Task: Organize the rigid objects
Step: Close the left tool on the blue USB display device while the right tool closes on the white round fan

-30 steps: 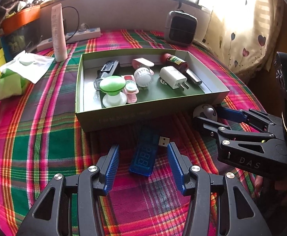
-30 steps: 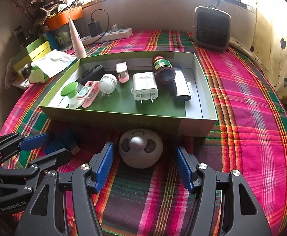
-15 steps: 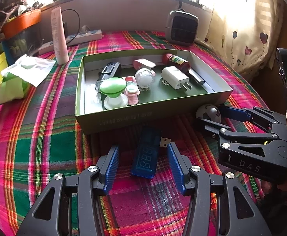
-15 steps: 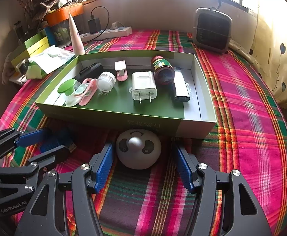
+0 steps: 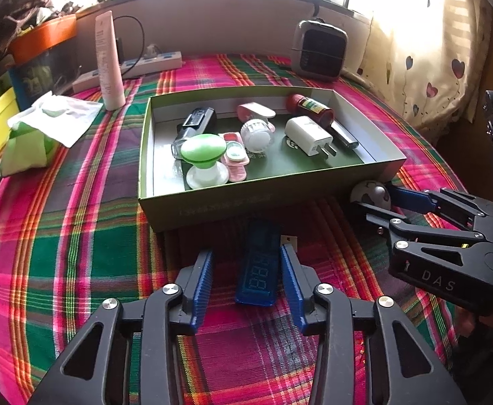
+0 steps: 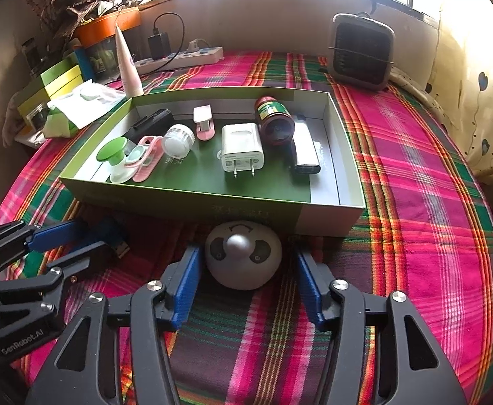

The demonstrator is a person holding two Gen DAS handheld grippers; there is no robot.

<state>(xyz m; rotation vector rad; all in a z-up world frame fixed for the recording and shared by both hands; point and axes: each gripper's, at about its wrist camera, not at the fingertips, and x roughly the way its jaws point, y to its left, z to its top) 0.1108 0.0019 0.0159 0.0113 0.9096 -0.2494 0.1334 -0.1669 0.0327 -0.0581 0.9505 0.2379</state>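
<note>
While both sets of jaws are closing, our left gripper (image 5: 246,271) straddles the blue USB meter (image 5: 258,268) and our right gripper (image 6: 246,275) the panda dome (image 6: 243,258), pads apparently not touching, just before the green tray (image 5: 212,207).

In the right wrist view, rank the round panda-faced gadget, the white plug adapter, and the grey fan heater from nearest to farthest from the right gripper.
1. Panda-faced gadget: on the cloth between the closing jaws of the right gripper.
2. White plug adapter: inside the green box, mid-floor.
3. Grey fan heater: beyond the box, far right by the window.
</note>
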